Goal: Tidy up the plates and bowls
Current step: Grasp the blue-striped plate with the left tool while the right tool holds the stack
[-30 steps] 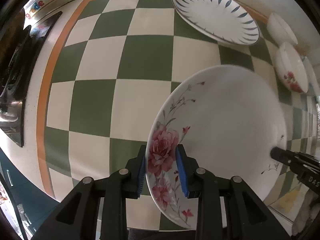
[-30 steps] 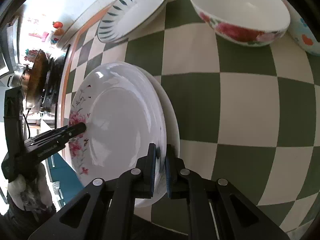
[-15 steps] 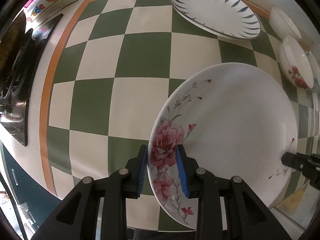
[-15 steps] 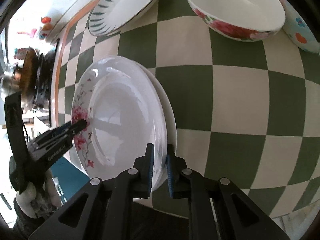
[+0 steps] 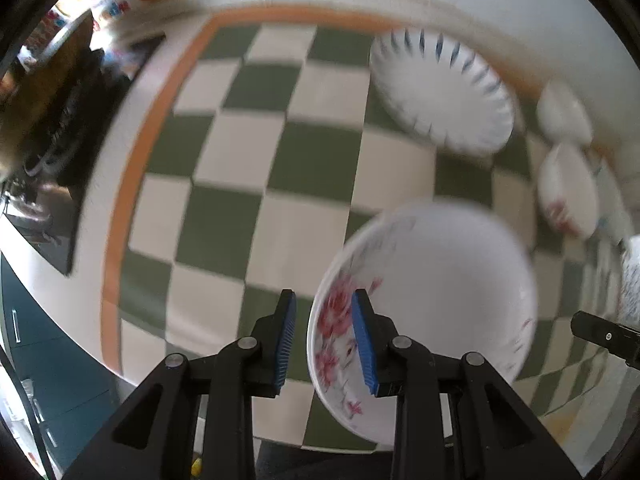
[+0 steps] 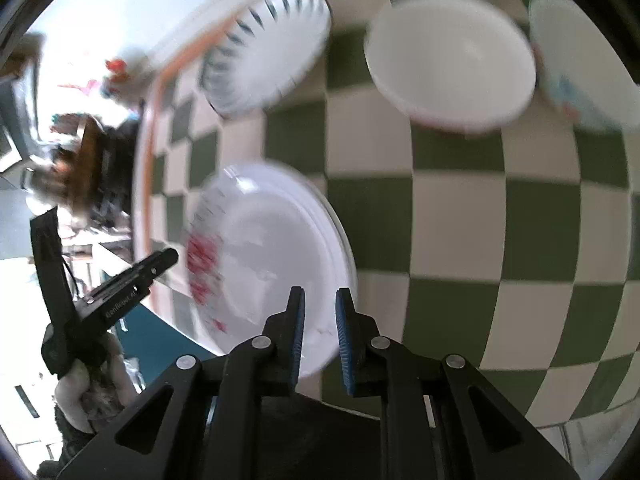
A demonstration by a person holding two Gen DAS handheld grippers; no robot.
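Desk (image 5: 224,216) covered by a green-and-cream chequered cloth with an orange border; white wall behind. Dark stove (image 5: 48,128) with a pan at the left end, teal cabinet fronts below the desk edge. Both views motion-blurred.

On the cloth: a blue-dash plate (image 5: 440,92) near the back wall, and to its right a row of bowls (image 5: 566,188), one with red flowers, another with coloured spots (image 6: 580,76).

Floral plate (image 5: 432,300), white with pink roses on its rim, sits on top of a plain white plate (image 6: 340,248); the lower rim peeks out on the right-hand side in the right wrist view.

Left gripper (image 5: 324,338): jaws part open, straddling the rose-painted rim. Inner blue pad lies over the rim; outer pad stands clear with cloth showing in the gap. No squeeze visible.

Right gripper (image 6: 320,336): jaws have just been opening, now a narrow gap. The near edge of the stack lies behind the left finger and in the gap; whether it sits between or beneath the pads cannot be told. Not held.

A person's gloved hand (image 6: 92,392) holds the left gripper's handle.
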